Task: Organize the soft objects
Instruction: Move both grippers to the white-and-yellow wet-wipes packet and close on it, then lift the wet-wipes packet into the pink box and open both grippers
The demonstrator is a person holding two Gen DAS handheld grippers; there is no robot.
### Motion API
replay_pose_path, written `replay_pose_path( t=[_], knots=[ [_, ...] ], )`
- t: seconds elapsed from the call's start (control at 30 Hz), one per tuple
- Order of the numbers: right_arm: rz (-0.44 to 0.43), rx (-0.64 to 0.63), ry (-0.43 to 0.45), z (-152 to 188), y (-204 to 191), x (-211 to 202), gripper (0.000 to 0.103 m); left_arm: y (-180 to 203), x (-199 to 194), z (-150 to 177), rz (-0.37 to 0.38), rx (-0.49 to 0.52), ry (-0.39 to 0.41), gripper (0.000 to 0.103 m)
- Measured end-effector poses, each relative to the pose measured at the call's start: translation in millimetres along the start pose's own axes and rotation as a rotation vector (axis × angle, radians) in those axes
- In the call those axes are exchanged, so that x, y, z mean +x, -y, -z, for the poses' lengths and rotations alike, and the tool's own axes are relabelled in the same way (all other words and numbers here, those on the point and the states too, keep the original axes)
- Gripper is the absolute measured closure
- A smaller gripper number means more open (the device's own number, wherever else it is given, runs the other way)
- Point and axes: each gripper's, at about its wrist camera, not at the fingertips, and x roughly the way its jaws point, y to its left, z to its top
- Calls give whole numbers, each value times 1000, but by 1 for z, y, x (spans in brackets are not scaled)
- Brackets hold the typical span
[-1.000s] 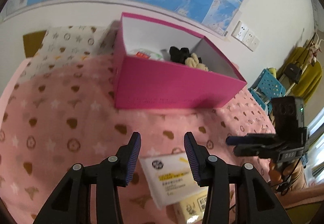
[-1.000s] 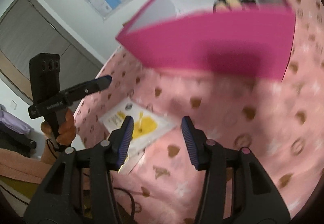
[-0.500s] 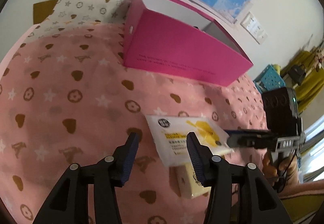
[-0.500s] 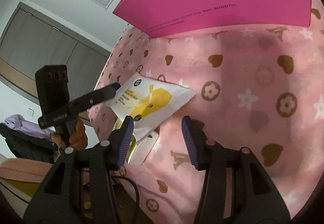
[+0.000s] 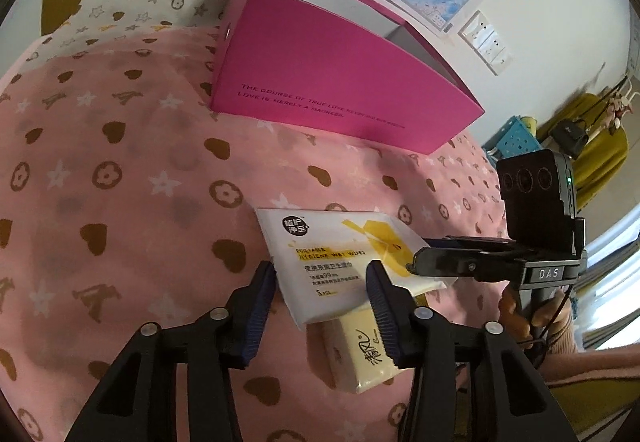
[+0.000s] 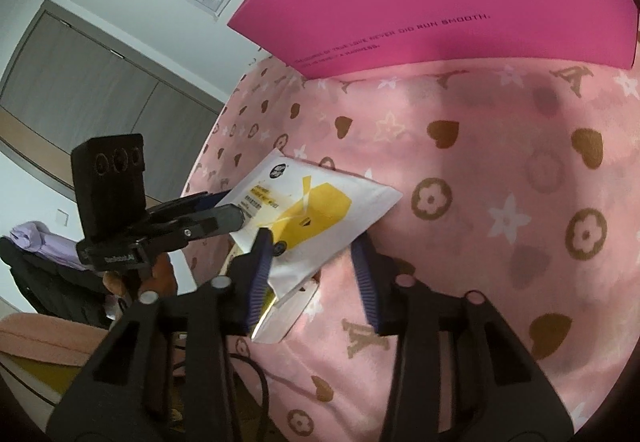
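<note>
A white and yellow wet-wipes pack (image 5: 340,254) lies on the pink bedspread, on top of a pale yellow tissue pack (image 5: 360,350). My left gripper (image 5: 320,290) is open, its fingers on either side of the wipes pack's near end. My right gripper (image 6: 316,262) is open too, low over the other end of the wipes pack (image 6: 312,210); it shows from the side in the left wrist view (image 5: 420,262). The left gripper shows in the right wrist view (image 6: 236,218), at the pack's left edge. An open pink box (image 5: 332,82) stands behind.
The pink patterned bedspread (image 5: 120,202) covers the bed. A white patterned pillow (image 5: 132,10) lies at the back left beside the box. A wall with a map and sockets runs behind. The bed's edge drops off right, where a blue crate (image 5: 516,134) stands.
Both grippers have dropped and moved in on the wipes pack, which now sits between their open fingers. The box's inside is out of sight from this lower angle.
</note>
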Motion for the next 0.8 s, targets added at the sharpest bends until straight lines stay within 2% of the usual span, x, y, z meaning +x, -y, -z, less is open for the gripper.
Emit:
replay_pose_path(
  t=[0.27, 0.8],
  knots=[
    [50, -20, 32, -2, 1, -6, 70, 7, 4, -8, -22, 12, -3, 71],
    [137, -95, 134, -17, -12, -36, 70, 30, -1, -27, -16, 76, 53, 71]
  ],
)
